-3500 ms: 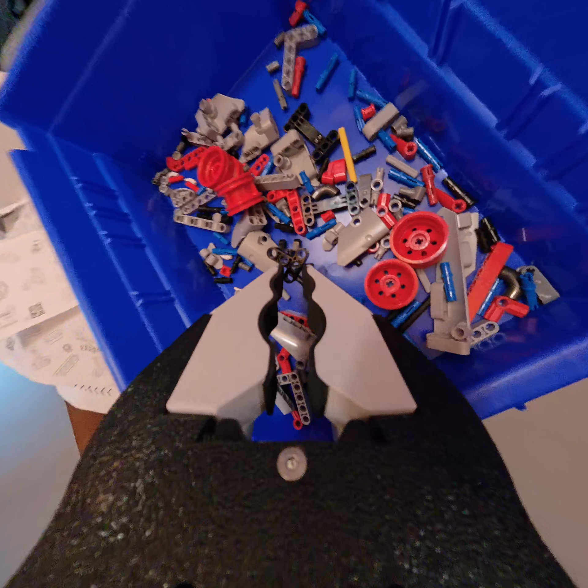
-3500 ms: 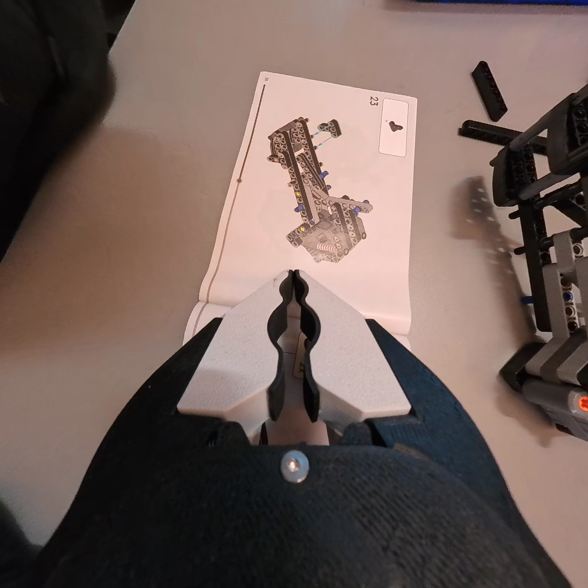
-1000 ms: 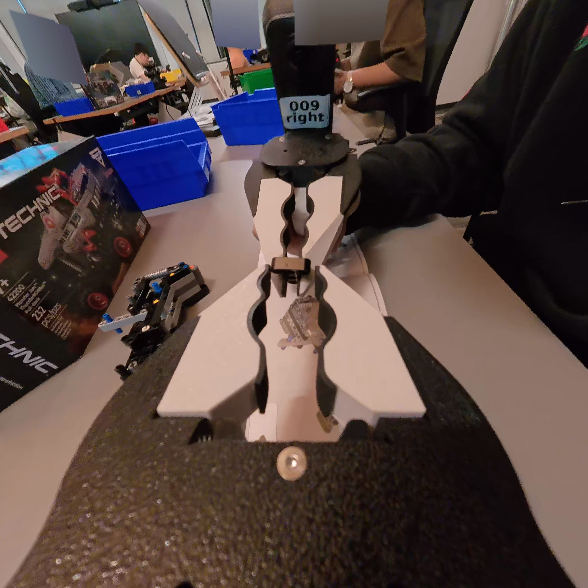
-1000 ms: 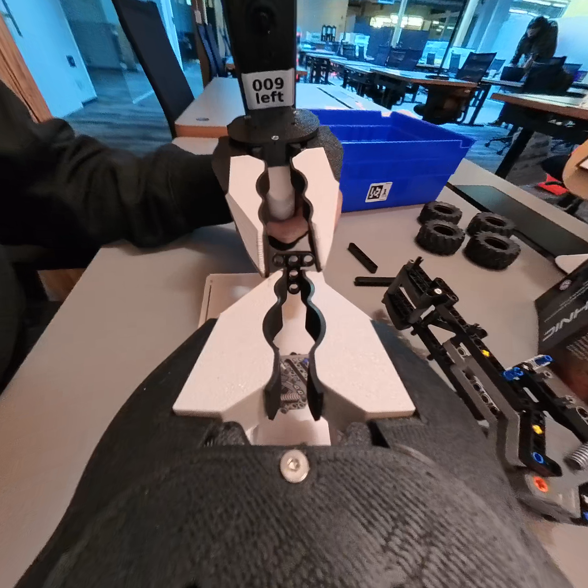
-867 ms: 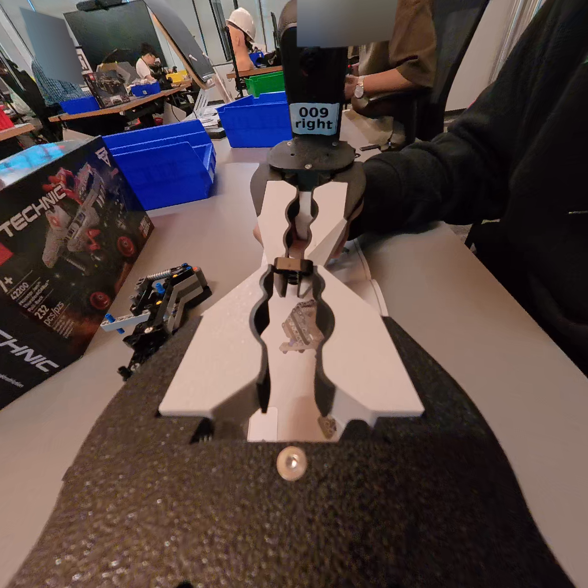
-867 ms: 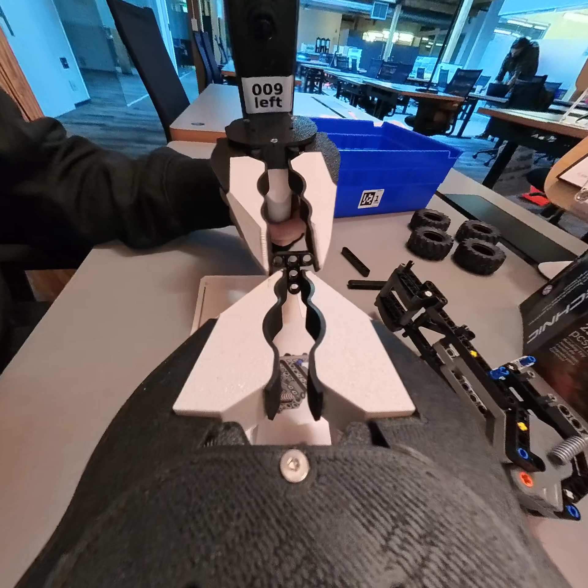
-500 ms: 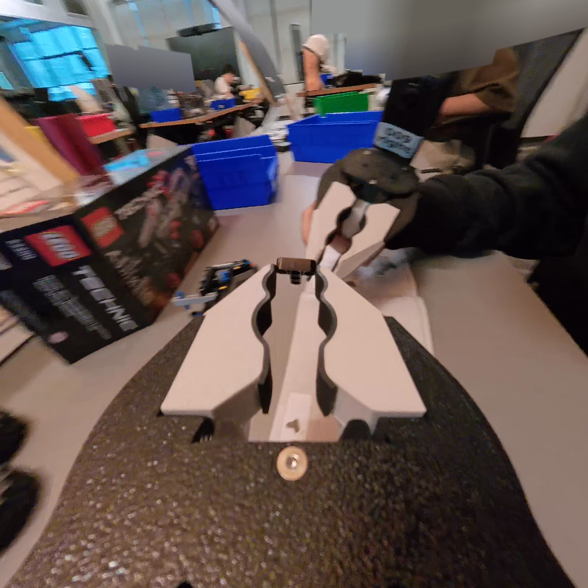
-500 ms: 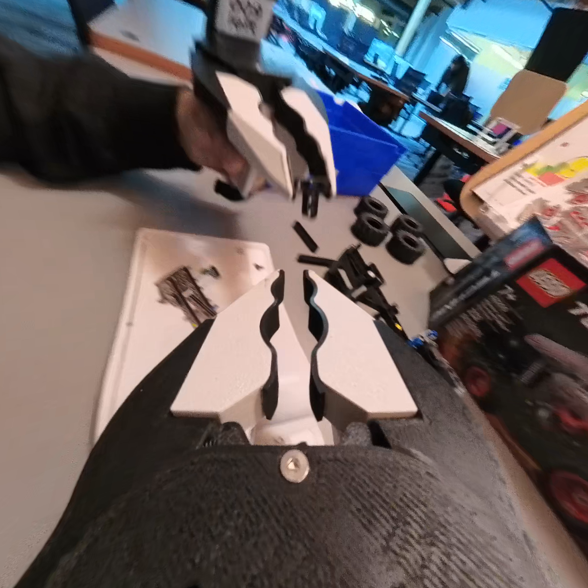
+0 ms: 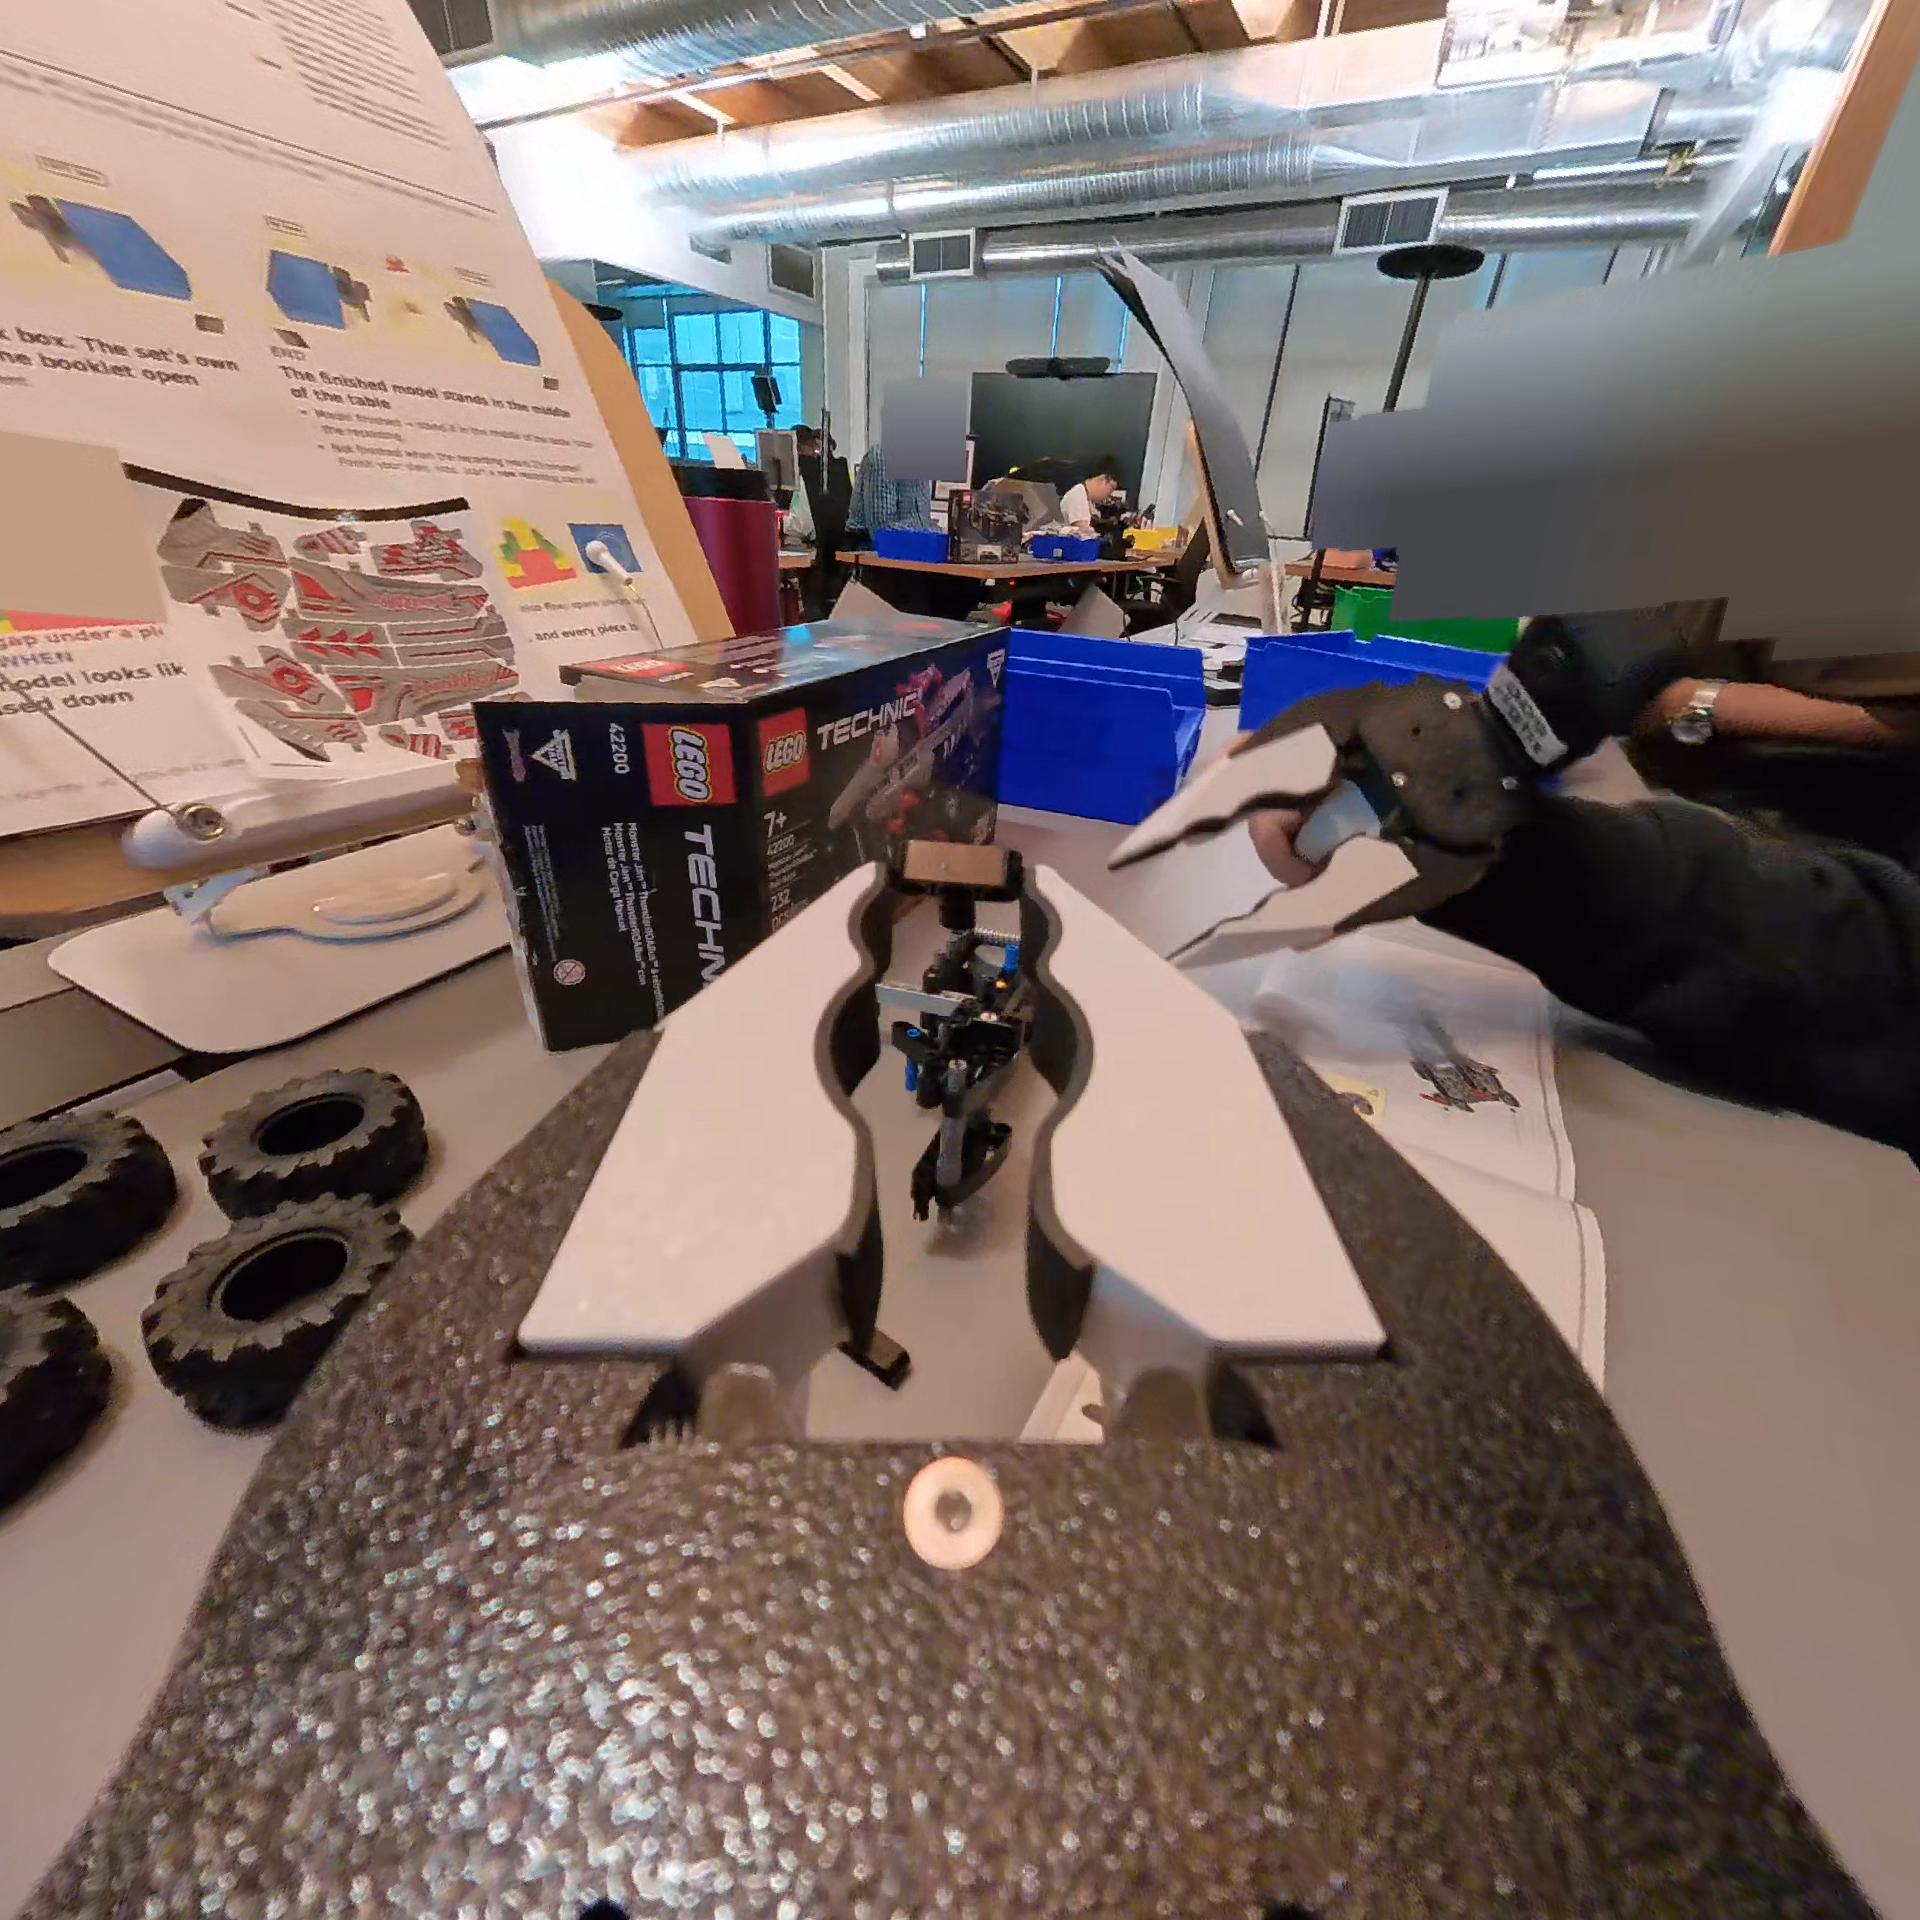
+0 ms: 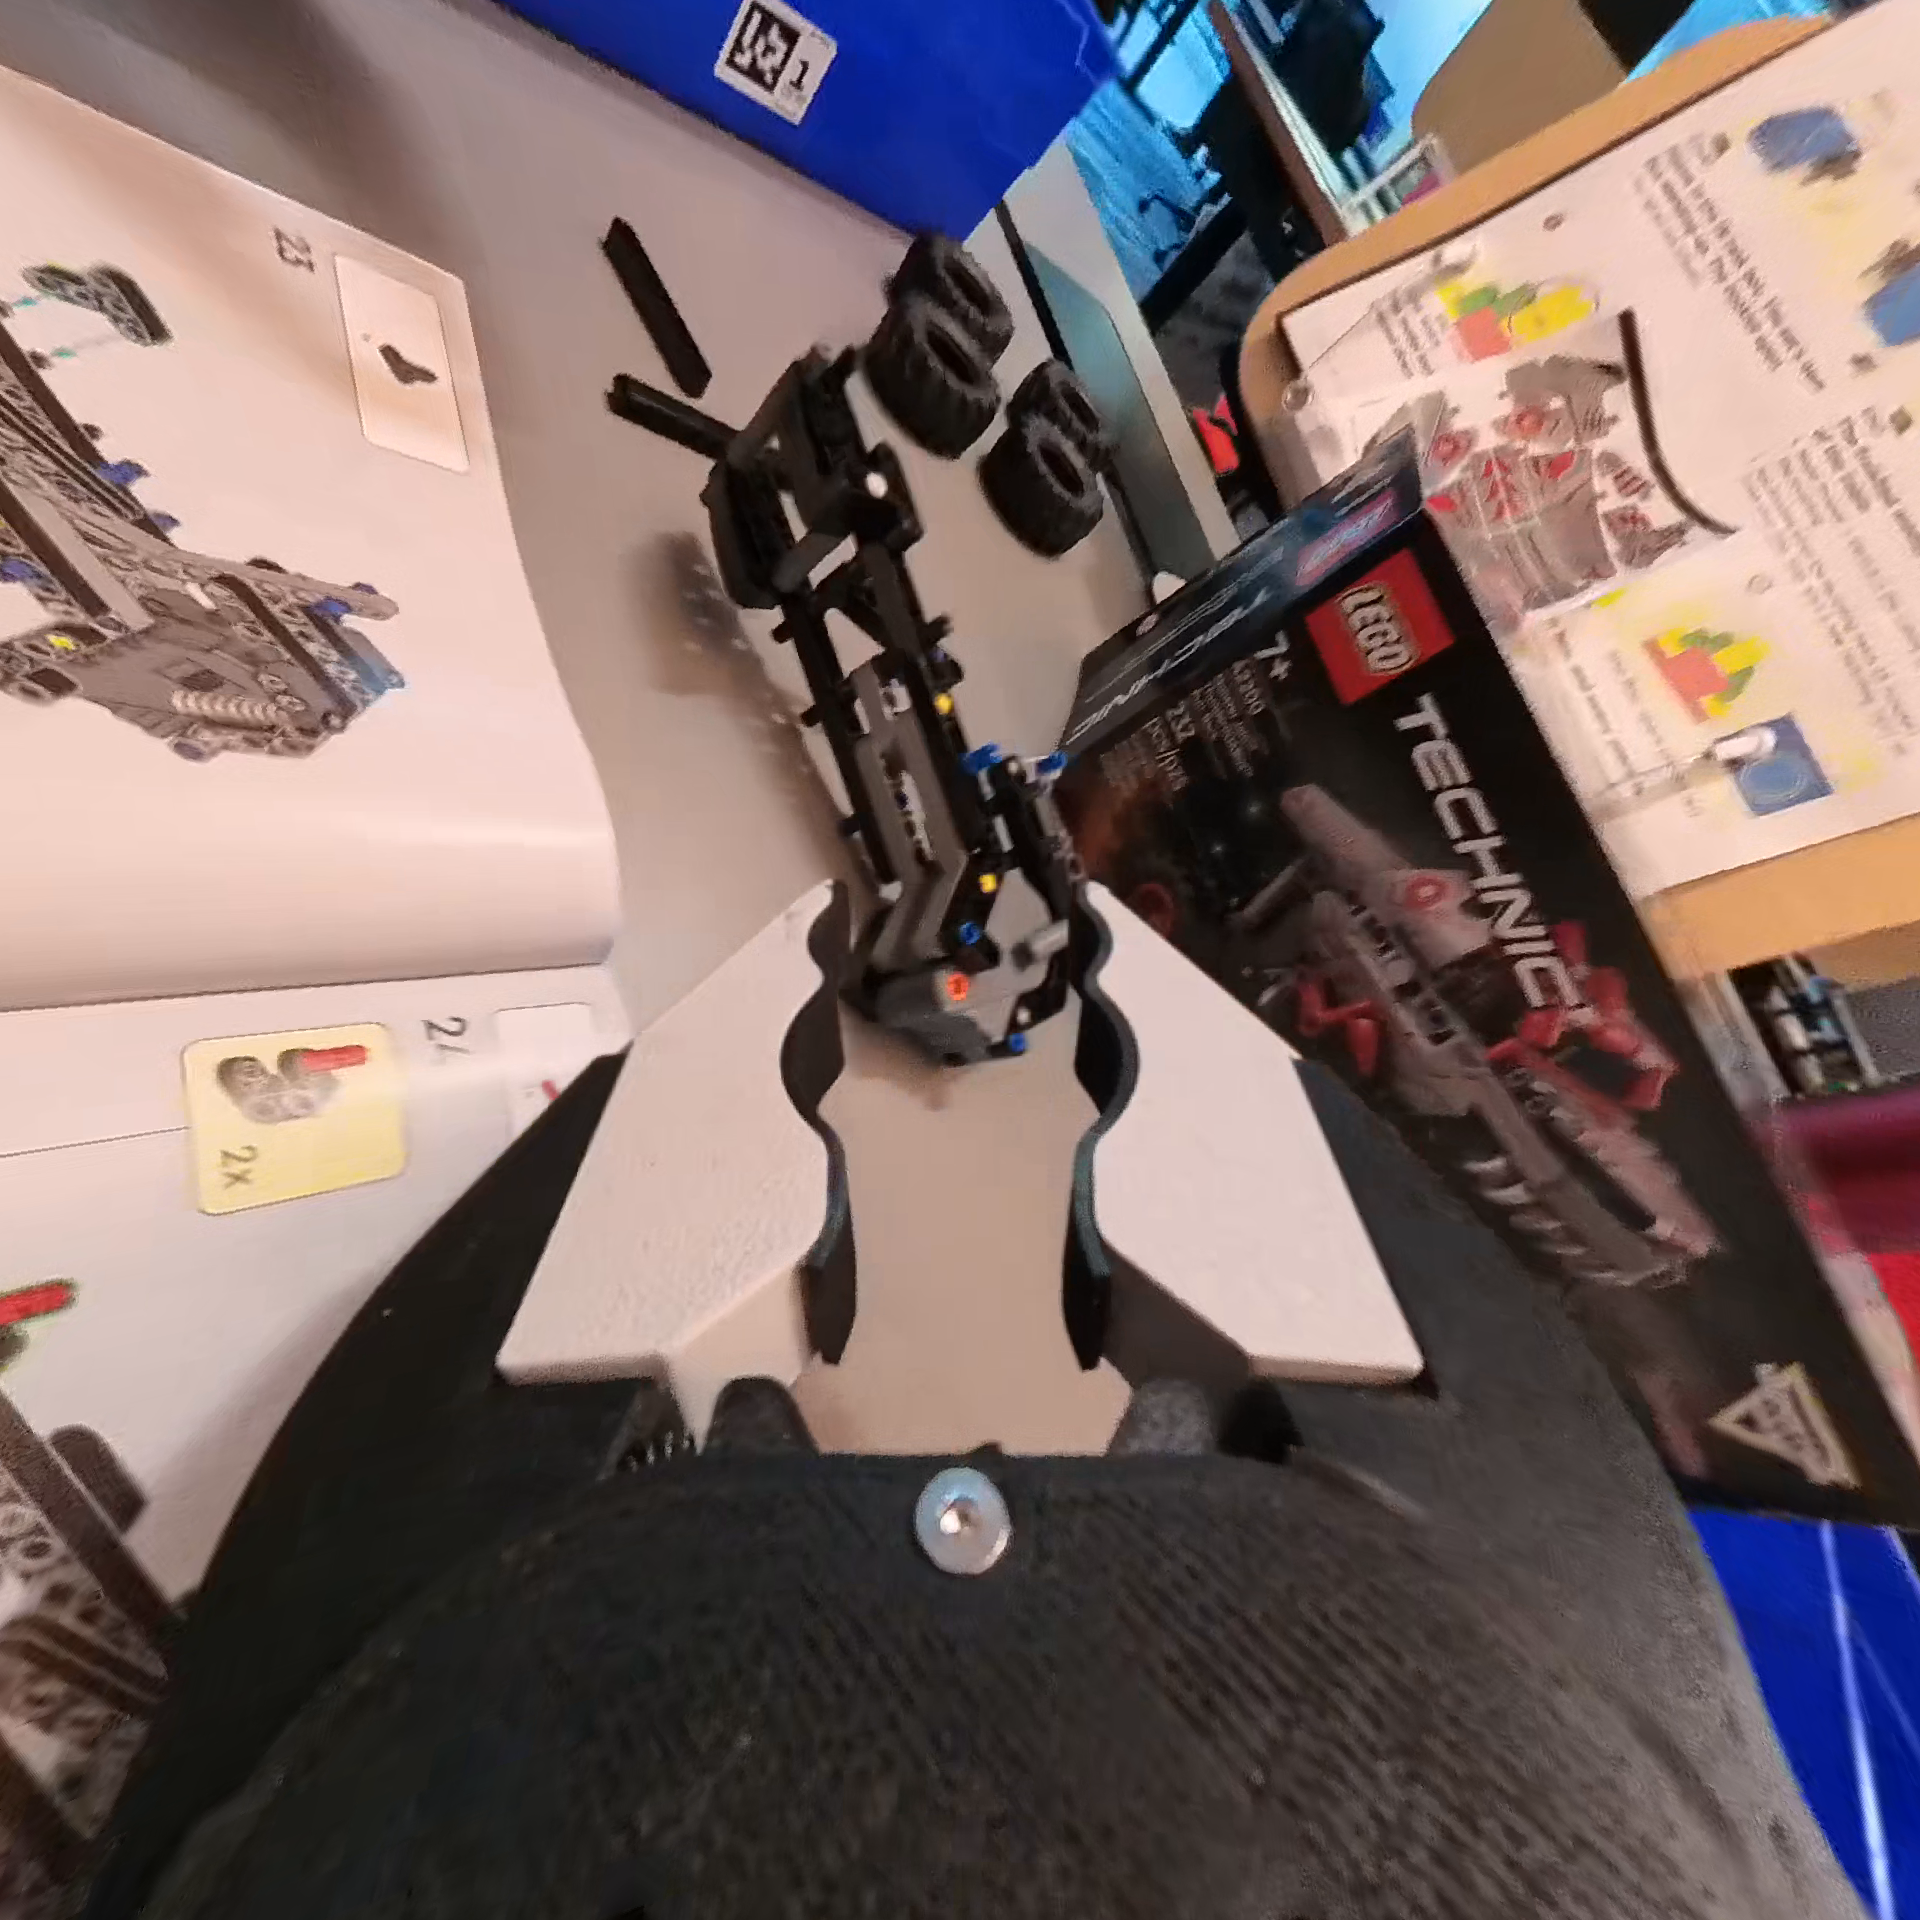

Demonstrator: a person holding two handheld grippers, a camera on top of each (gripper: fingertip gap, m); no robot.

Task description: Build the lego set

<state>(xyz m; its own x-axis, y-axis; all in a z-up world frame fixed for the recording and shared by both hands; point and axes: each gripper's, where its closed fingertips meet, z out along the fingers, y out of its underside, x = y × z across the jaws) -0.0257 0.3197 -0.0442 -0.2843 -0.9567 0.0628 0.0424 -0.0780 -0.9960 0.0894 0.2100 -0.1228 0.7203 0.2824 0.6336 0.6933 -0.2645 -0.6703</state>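
While your left tool pinches a small black piece at its very tips, the rest of its jaws stand apart along their wavy inner edges. Through that gap you see the half-built chassis lying on the grey counter, lengthwise away from you, with the set's box standing just behind it. Four black tires sit loose on the counter at your left. Blue bins line the far side, and a printed board leans on a stand above the box.

Your right tool is spread wide and grips nothing. In the left wrist view it hangs in the air to the right, above the open booklet, tips pointing toward the chassis. Its own camera looks down steeply: the near end of the chassis lies between the spread fingertips, though you cannot tell whether they touch it. The booklet lies to the left, the box just to the right. Two loose black beams rest beyond the chassis's far end, with the tires beside them and a blue bin farther off.
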